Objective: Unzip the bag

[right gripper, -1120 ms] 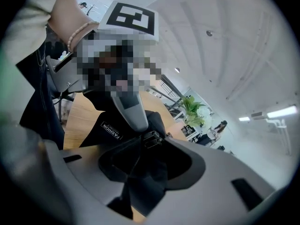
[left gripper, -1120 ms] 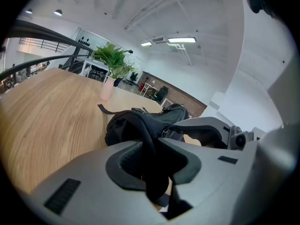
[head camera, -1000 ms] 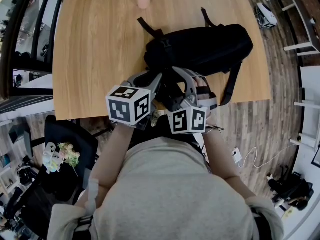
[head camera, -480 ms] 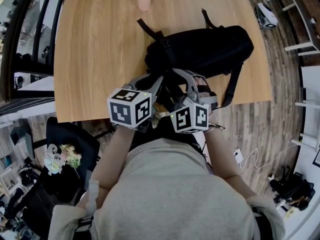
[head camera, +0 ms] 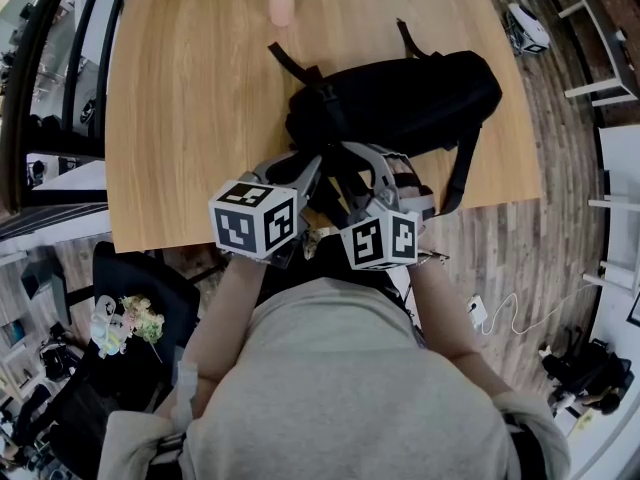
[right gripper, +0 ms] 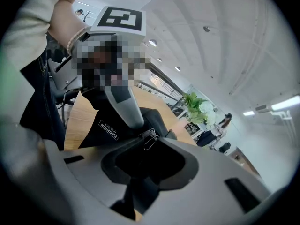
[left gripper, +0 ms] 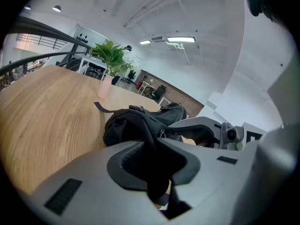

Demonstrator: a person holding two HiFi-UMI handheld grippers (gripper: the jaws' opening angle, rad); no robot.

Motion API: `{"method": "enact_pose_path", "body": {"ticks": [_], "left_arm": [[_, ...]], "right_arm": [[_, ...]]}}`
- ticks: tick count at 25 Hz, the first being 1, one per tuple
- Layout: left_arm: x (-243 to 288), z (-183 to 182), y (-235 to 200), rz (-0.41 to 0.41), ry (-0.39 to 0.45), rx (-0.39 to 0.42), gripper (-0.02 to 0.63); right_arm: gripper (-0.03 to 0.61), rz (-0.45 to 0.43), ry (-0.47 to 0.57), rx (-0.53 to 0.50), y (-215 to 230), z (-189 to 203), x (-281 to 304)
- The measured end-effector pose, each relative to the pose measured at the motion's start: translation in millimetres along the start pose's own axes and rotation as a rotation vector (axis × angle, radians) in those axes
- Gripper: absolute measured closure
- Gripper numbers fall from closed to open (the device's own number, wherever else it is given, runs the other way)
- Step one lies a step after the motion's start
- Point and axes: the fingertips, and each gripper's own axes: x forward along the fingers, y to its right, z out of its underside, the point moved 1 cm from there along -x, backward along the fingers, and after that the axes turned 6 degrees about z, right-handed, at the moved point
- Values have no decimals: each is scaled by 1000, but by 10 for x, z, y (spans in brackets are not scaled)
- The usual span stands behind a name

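Observation:
A black bag (head camera: 400, 98) lies across the wooden table (head camera: 190, 98), its straps trailing off both ends. Both grippers meet at its near left end. My left gripper (head camera: 312, 173) (left gripper: 152, 142) is shut on a fold of the bag's black fabric (left gripper: 126, 125), which fills the gap between its jaws. My right gripper (head camera: 365, 178) (right gripper: 151, 143) is closing, with a metal zipper pull (right gripper: 148, 136) and black fabric between its tips; no pressing shows. The left gripper's grey finger (right gripper: 124, 102) crosses just beyond it, over the bag's label panel (right gripper: 93, 125).
A pink vase with a green plant (head camera: 281, 6) (left gripper: 105, 86) stands at the table's far edge. The person's torso fills the near side. A dark chair (head camera: 140, 278) with flowers sits lower left. White stools (head camera: 600, 88) and a cable (head camera: 500, 313) are on the floor at right.
Both grippers stay at the bag's near end. The right gripper's cube has edged slightly right and down, and the whole scene sits a little higher in the head view.

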Motion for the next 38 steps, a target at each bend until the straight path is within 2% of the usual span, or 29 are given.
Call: {"method": "enact_pose_path", "body": {"ticks": [4,5,6,12,16,22,28,34,38], "left_arm": [[-3,0,-5,5,-1,1,540],[-5,-1,-9,7,-2,1,540],[-4,-3,-11,9,-3,1,540],[8,-16,-8,29,-9,15,540],[6,-33,-8,50,-22,33,540],[-17,-56,-15,88,-43,56,540],[14,-68,18,97,-61,145,540],[14,-65,46,84,-69,207,537],[22,-66,58,40,-52,216,535]], "right_arm": [[496,36,4,33,42,-12,-62],[542,49,4,41,63,-13,-77],[560,61,2,49,84,-11,-88],[566,87,-21,128,157,-13,-107],[568,79,-47,269,176,-9,-103],[568,32,-53,600,232,-13,-104],[568,17,-74,817,254,100,-137],[568,-1,-72,895,311,219,-190],[568,-54,-44,892,371,303,-205]]}}
